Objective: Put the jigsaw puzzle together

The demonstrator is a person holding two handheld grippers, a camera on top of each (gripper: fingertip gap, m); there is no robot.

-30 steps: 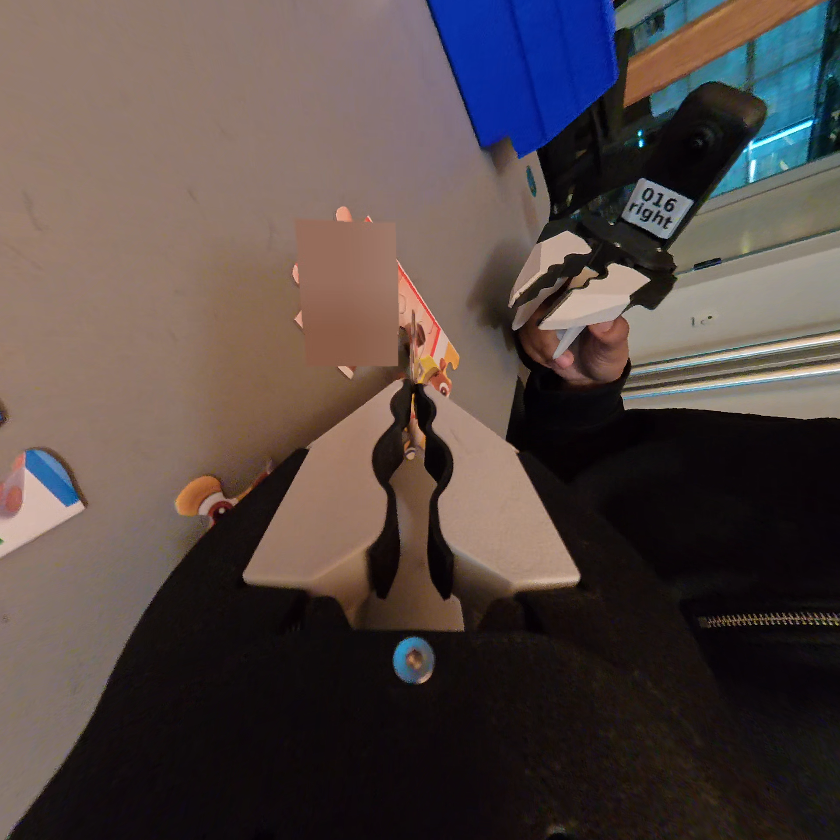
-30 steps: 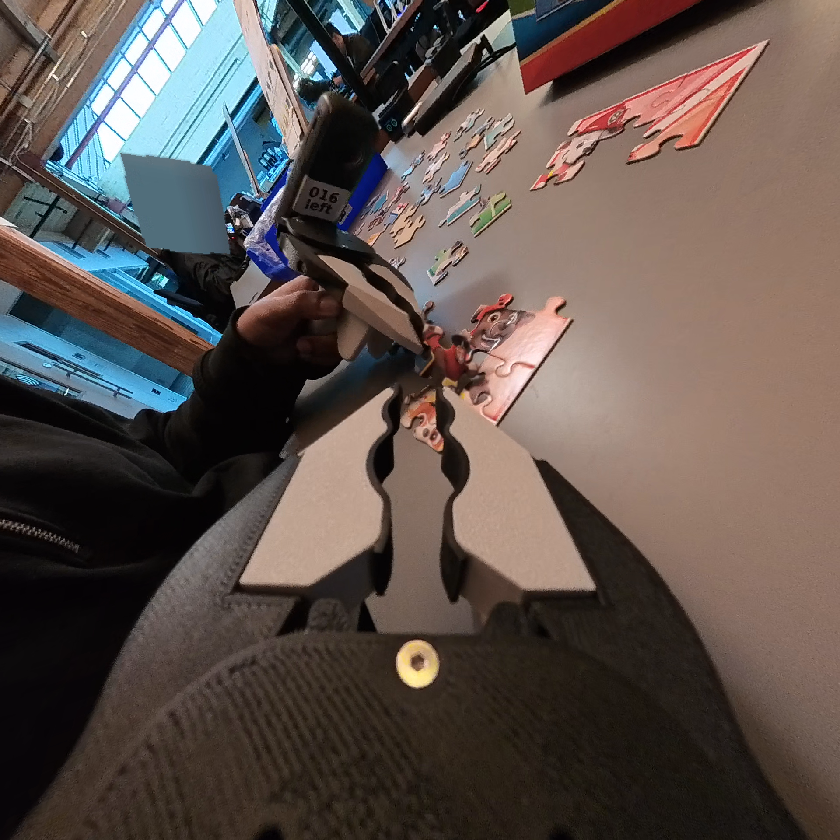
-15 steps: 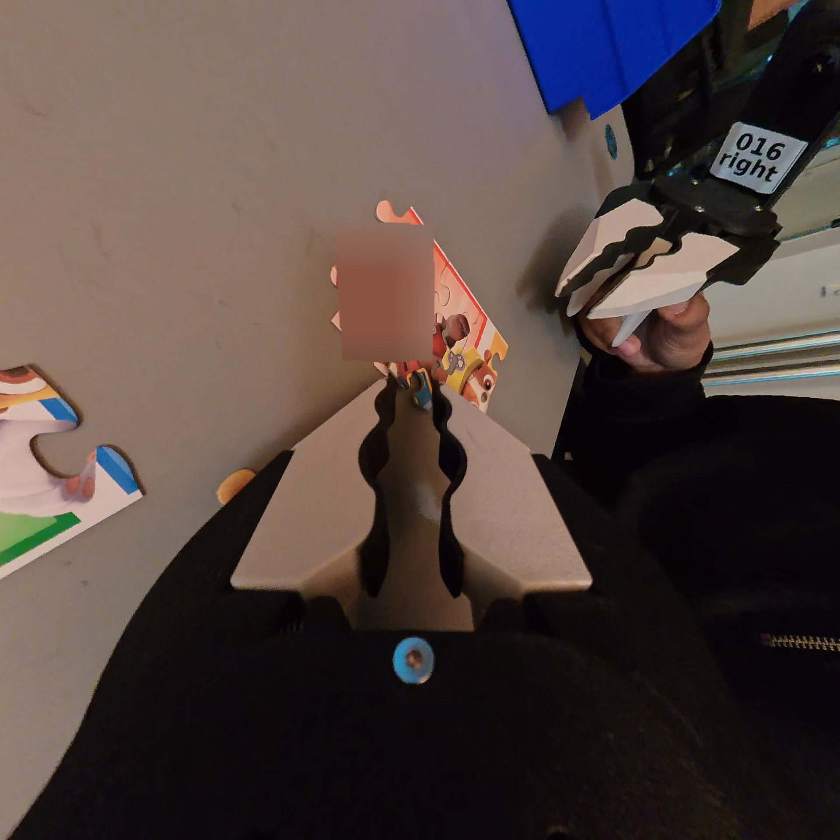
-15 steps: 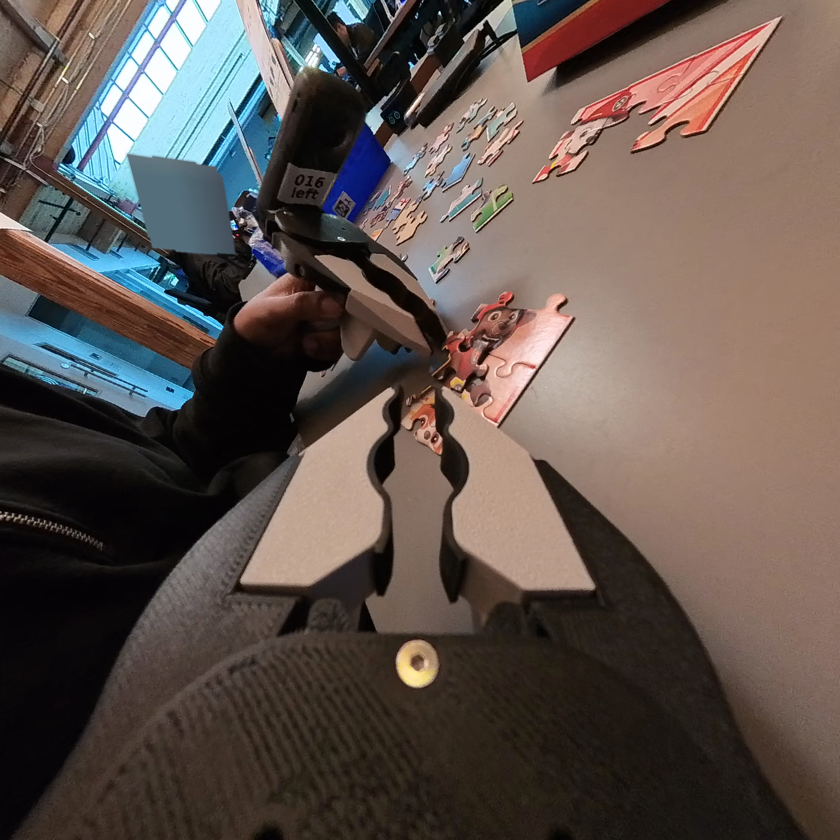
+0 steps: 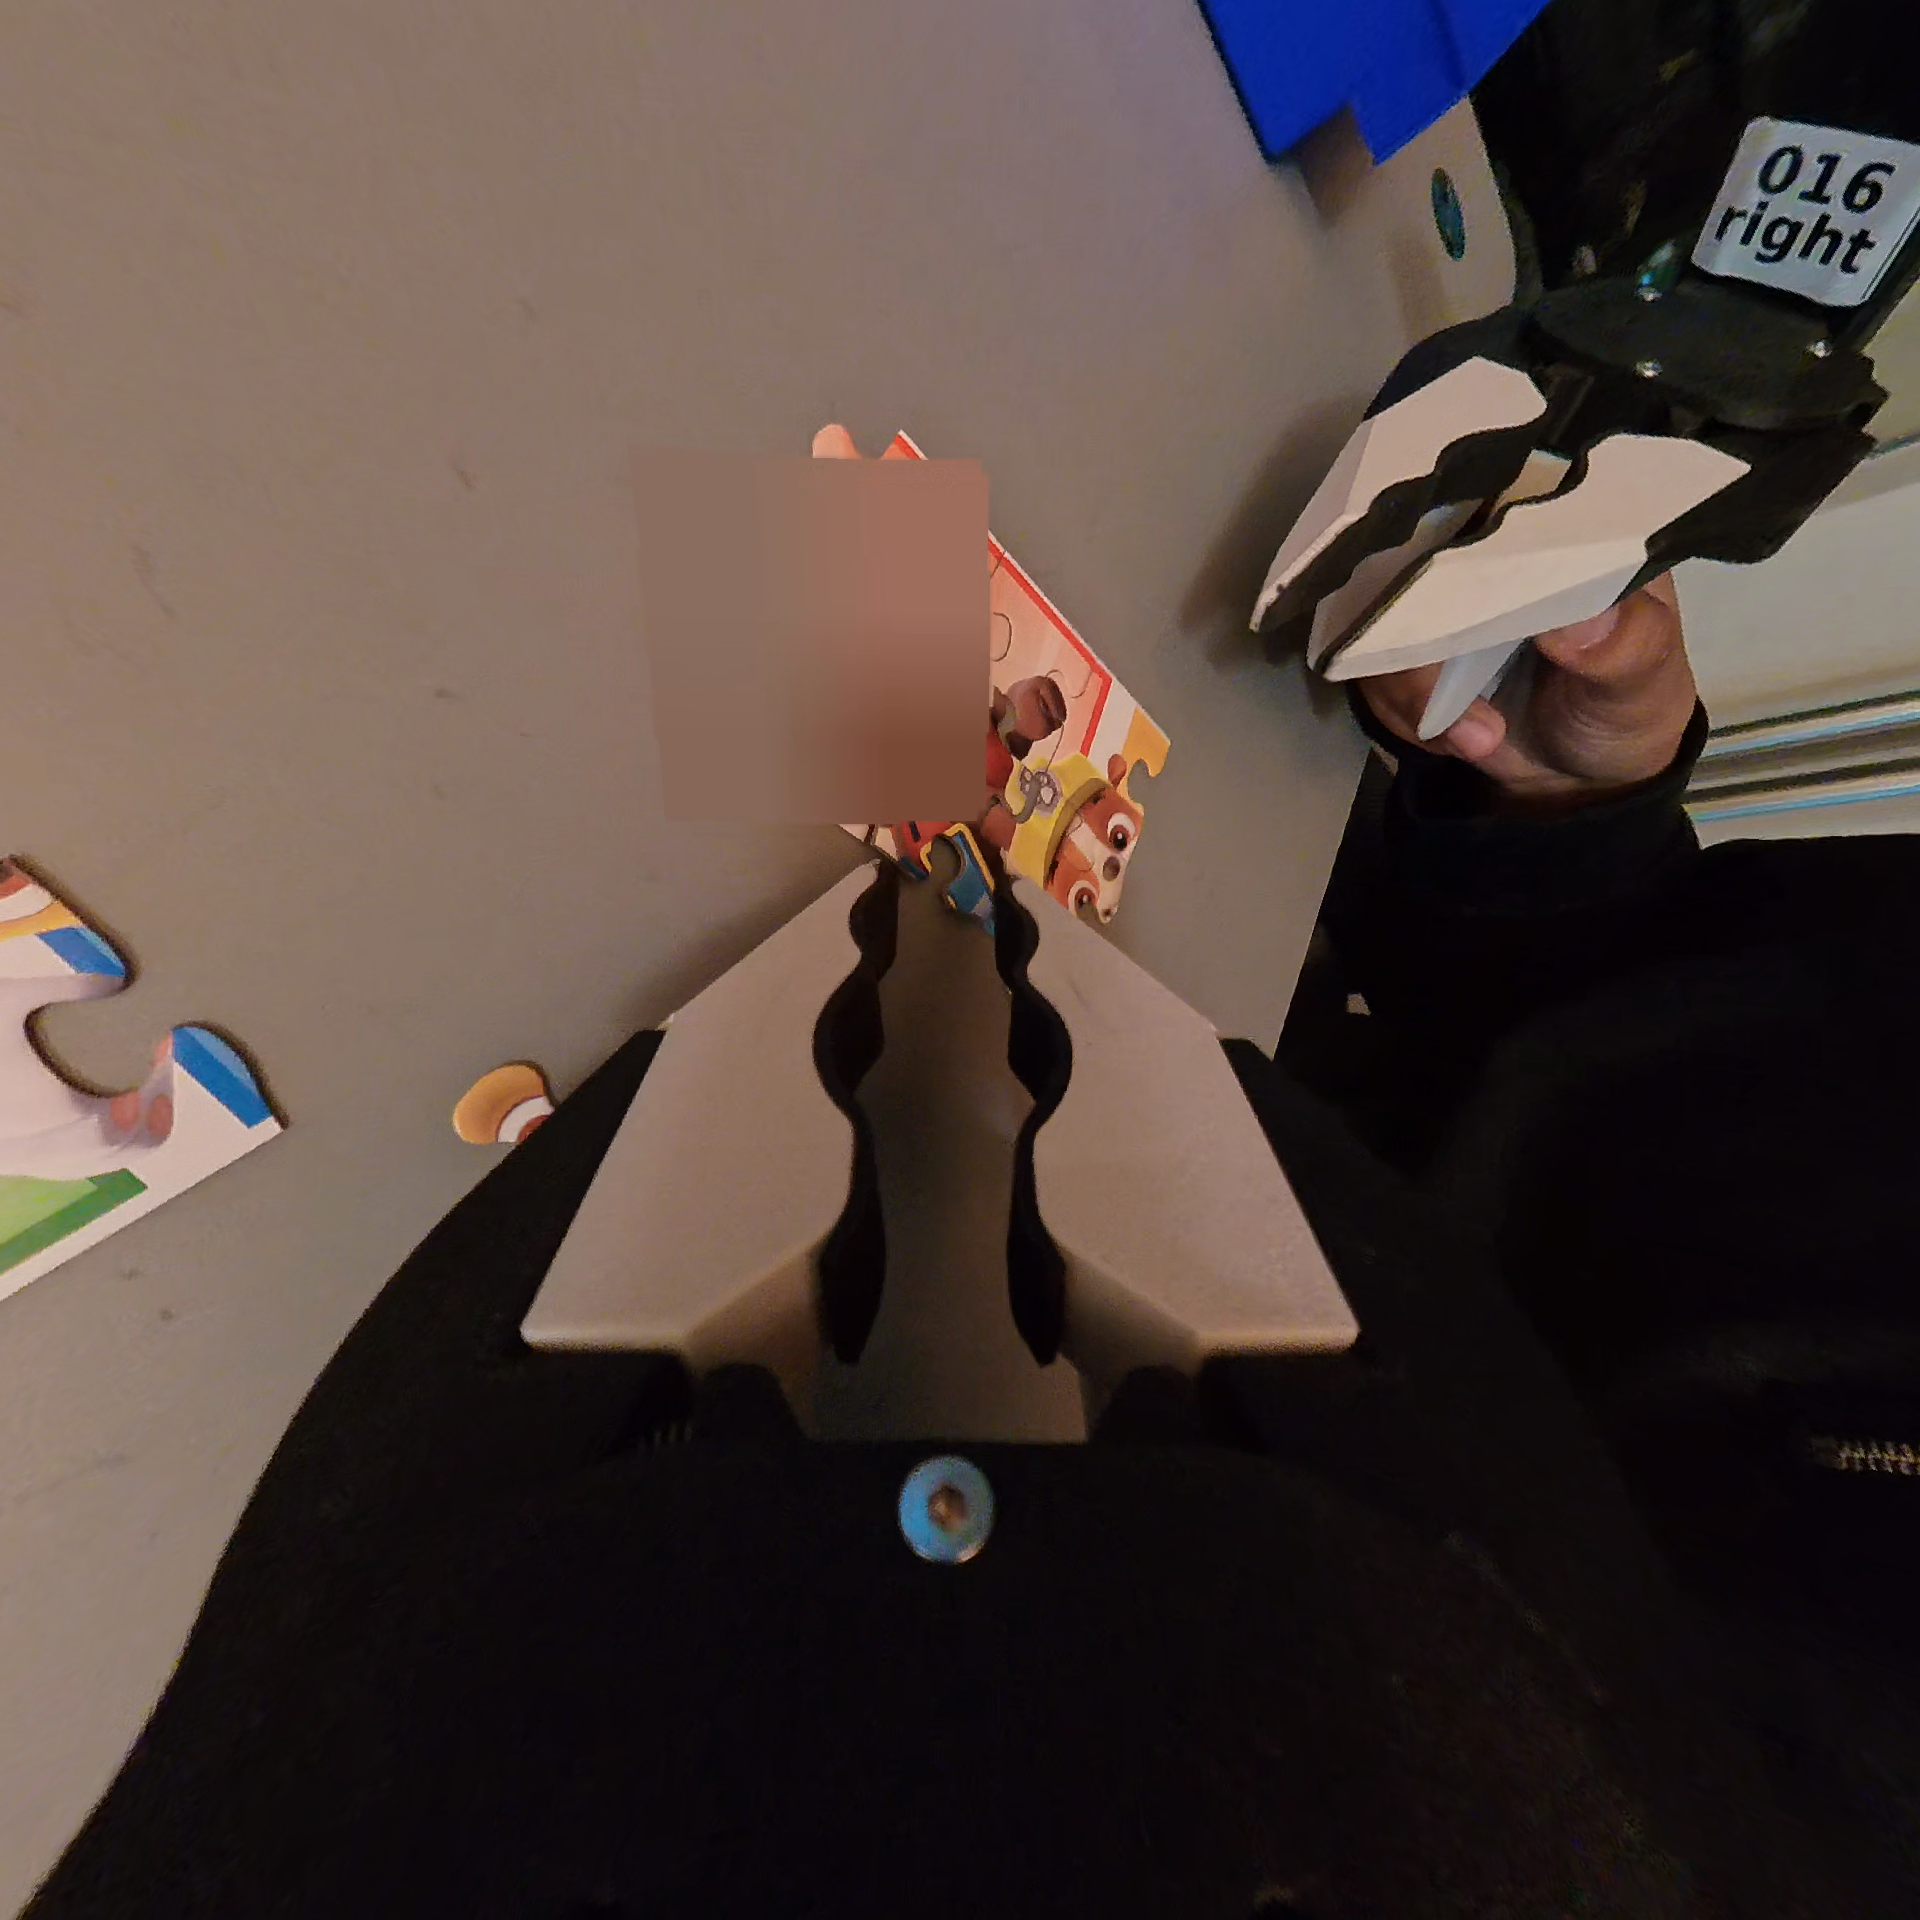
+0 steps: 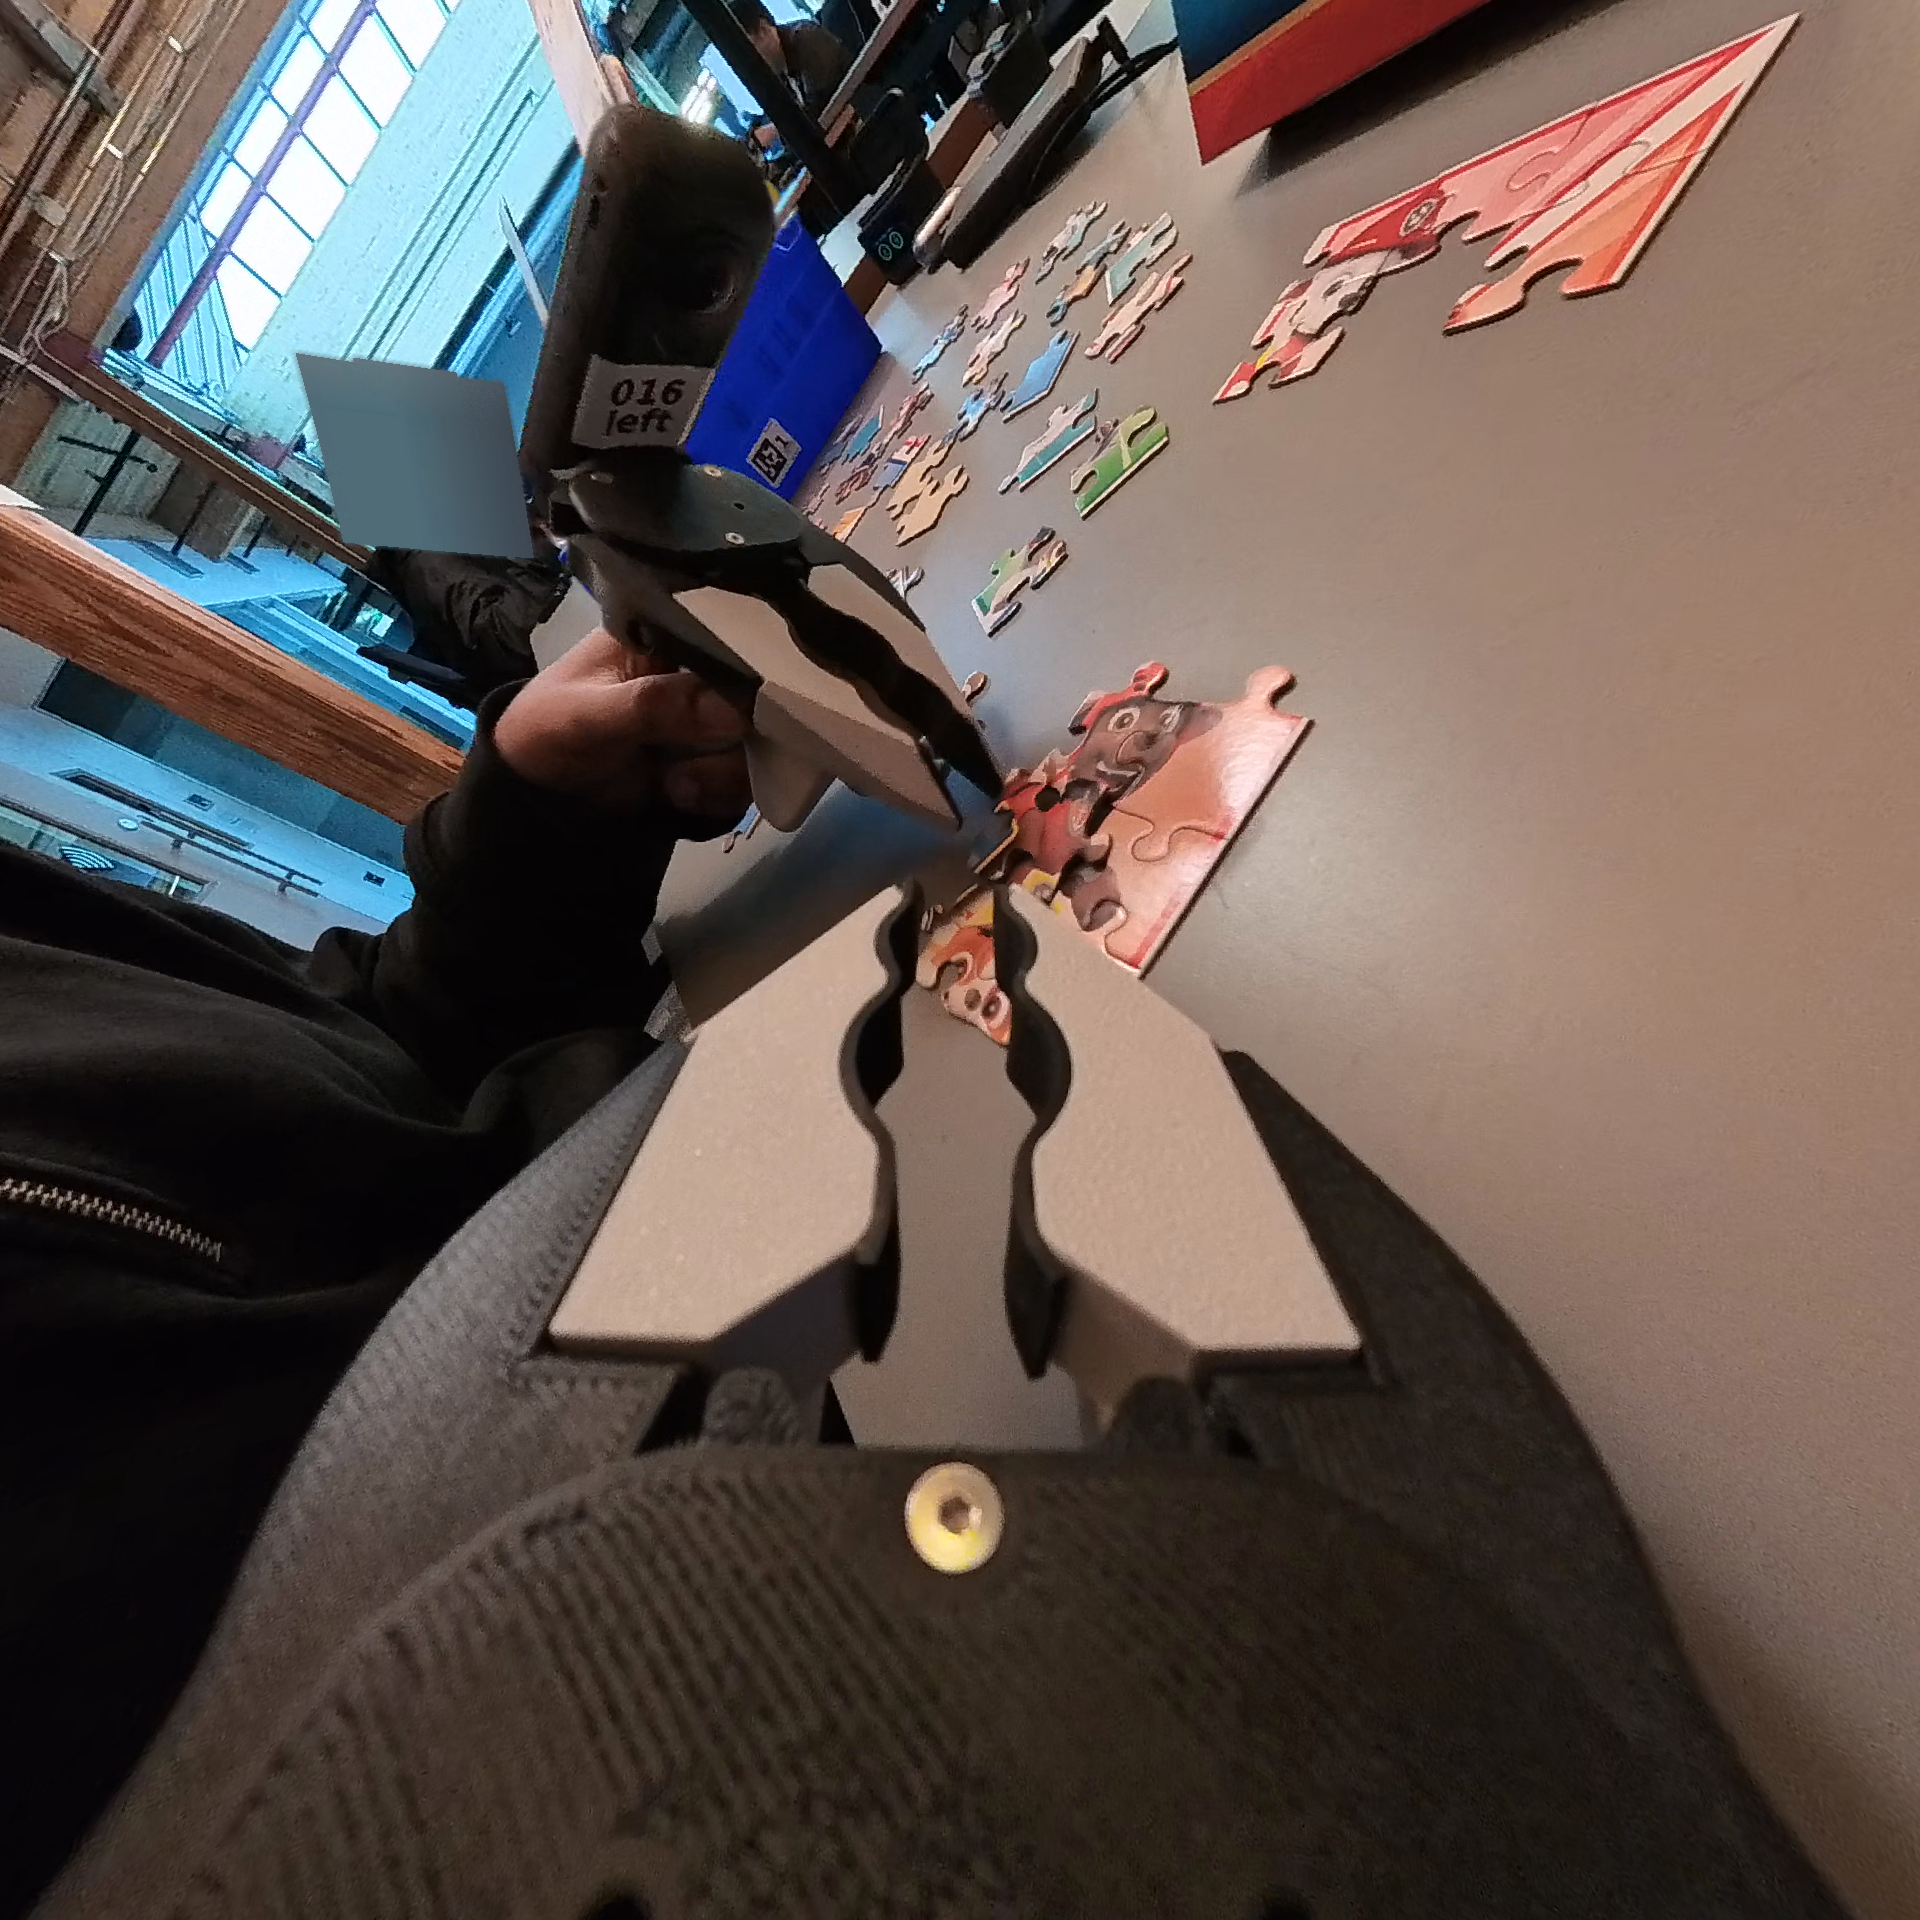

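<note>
Puzzle pieces with cartoon dogs lie flat on the grey table (image 6: 1558, 727). A small joined cluster (image 6: 1174, 800) sits close to the near edge, and its tabs are locked together, so it holds as one plate.

The left gripper (image 5: 940, 883) is tilted down to the corner of this cluster. Its two fingers stand apart with a clear gap. A small blue and yellow piece (image 5: 971, 883) lies between the fingertips, at the edge of the cluster. The pads do not seem to press on it, though the view there is tight, so I count it as resting on the table and not gripped.

The right gripper (image 5: 1299, 639) hangs in the air beside the cluster, near the table edge. Its fingers are a little parted and nothing is between them. In its own view it looks along the table toward an orange dog piece (image 6: 971, 977) at the near side of the cluster.

Farther off, loose pieces (image 6: 1039, 416) are spread singly, with a bigger red joined section (image 6: 1538, 197) and a blue bin (image 6: 790, 343) behind.
</note>
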